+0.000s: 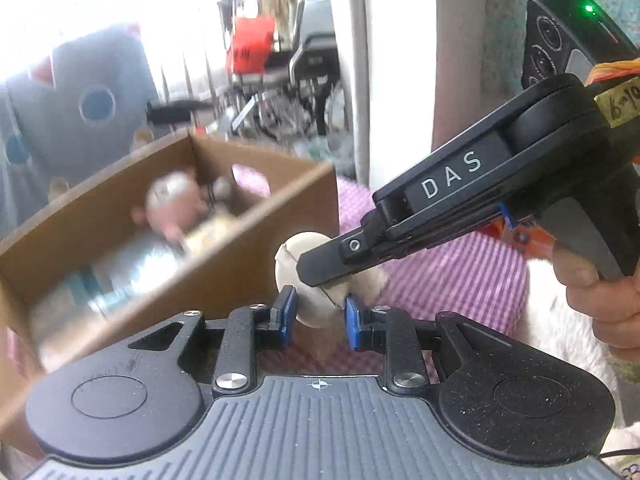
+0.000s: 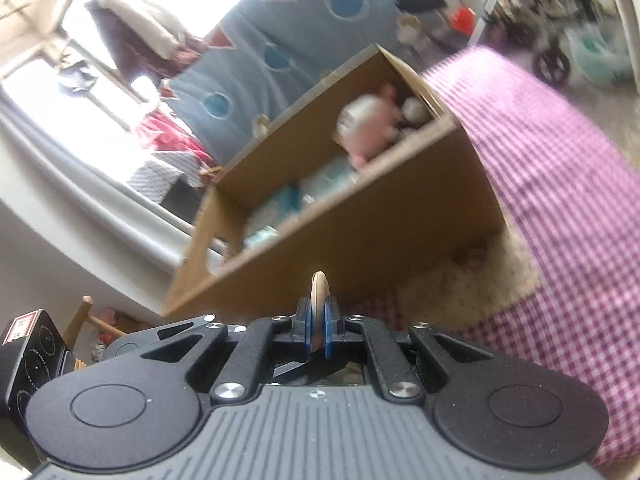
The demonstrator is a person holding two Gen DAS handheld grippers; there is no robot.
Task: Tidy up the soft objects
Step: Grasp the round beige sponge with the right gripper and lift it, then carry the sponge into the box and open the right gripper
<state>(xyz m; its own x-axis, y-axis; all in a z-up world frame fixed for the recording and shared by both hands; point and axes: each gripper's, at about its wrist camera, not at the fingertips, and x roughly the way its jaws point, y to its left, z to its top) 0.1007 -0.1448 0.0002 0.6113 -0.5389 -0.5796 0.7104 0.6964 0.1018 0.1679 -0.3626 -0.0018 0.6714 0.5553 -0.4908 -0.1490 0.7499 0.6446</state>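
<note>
While both grippers pinch the same cream plush piece (image 1: pixel 310 280), the left gripper (image 1: pixel 318 314) clamps its rounded part narrowly and the right gripper (image 2: pixel 319 330) is squeezed nearly flat on a thin edge. Just behind stands the cardboard box (image 1: pixel 256 264), a pink plush toy (image 2: pixel 370 128) inside, on pink gingham cloth (image 2: pixel 560 184).

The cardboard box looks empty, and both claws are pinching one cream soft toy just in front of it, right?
Not quite: the cardboard box is not empty. The right wrist view shows a pink plush toy inside. The left claw and right claw do both pinch the cream soft toy.
</note>
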